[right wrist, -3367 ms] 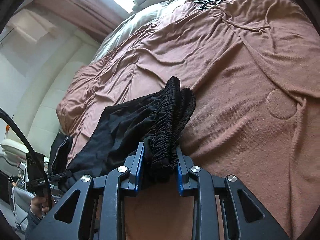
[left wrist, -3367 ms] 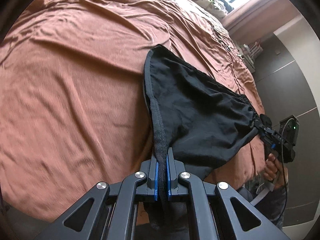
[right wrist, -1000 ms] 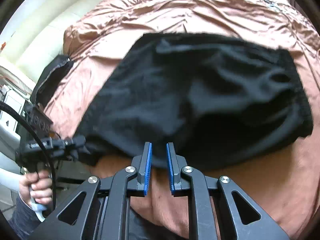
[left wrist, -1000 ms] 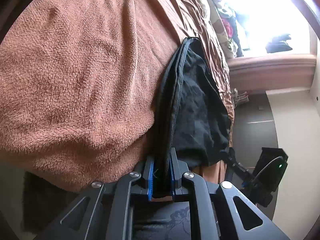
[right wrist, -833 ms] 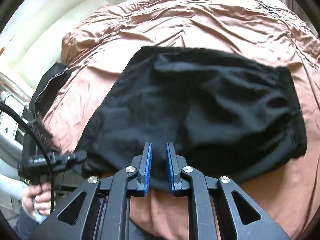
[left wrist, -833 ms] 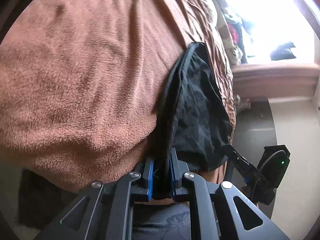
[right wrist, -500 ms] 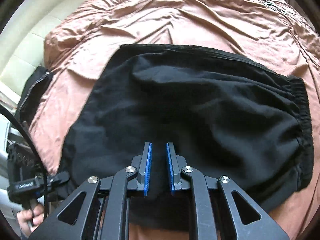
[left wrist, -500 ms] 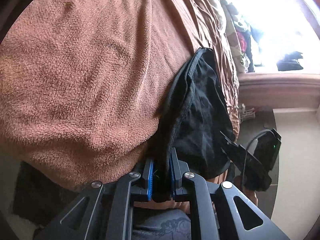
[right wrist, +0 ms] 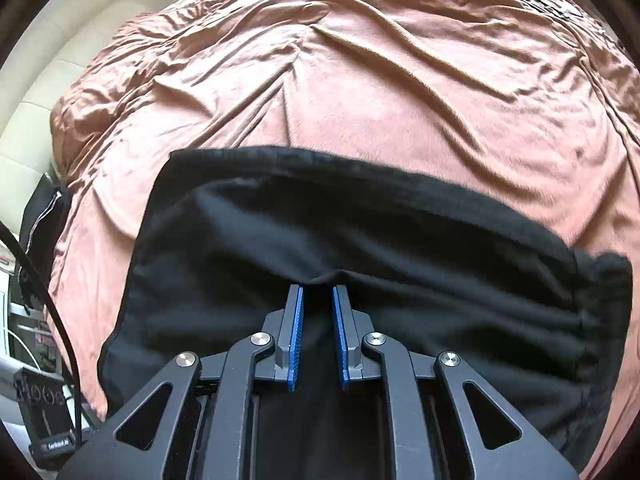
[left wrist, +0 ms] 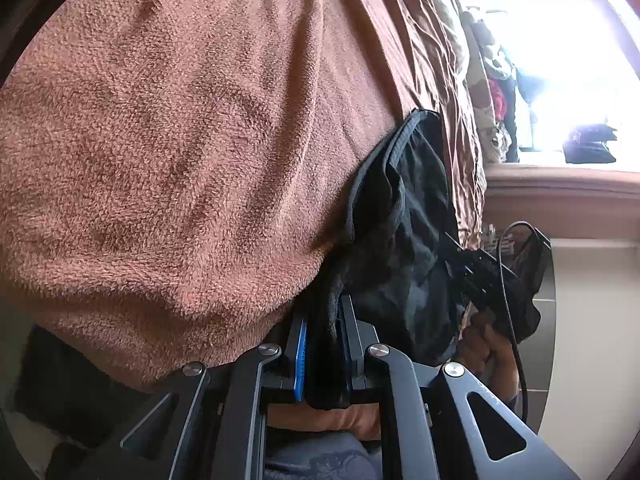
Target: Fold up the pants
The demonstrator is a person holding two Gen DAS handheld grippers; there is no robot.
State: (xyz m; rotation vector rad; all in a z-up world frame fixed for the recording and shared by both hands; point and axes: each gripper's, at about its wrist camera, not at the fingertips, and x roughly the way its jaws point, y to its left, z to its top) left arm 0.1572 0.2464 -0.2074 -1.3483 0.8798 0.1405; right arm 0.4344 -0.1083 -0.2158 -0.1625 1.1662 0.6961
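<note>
Black pants (right wrist: 360,240) lying crosswise, long axis left to right, just beyond parted right gripper (right wrist: 317,336); near-edge fabric pinched in left gripper (left wrist: 324,344).

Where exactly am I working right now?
Most likely a bedroom: black fabric pants lie on a bed under a wrinkled rust-brown fleece blanket, with a cream padded headboard behind and a bright window.
</note>
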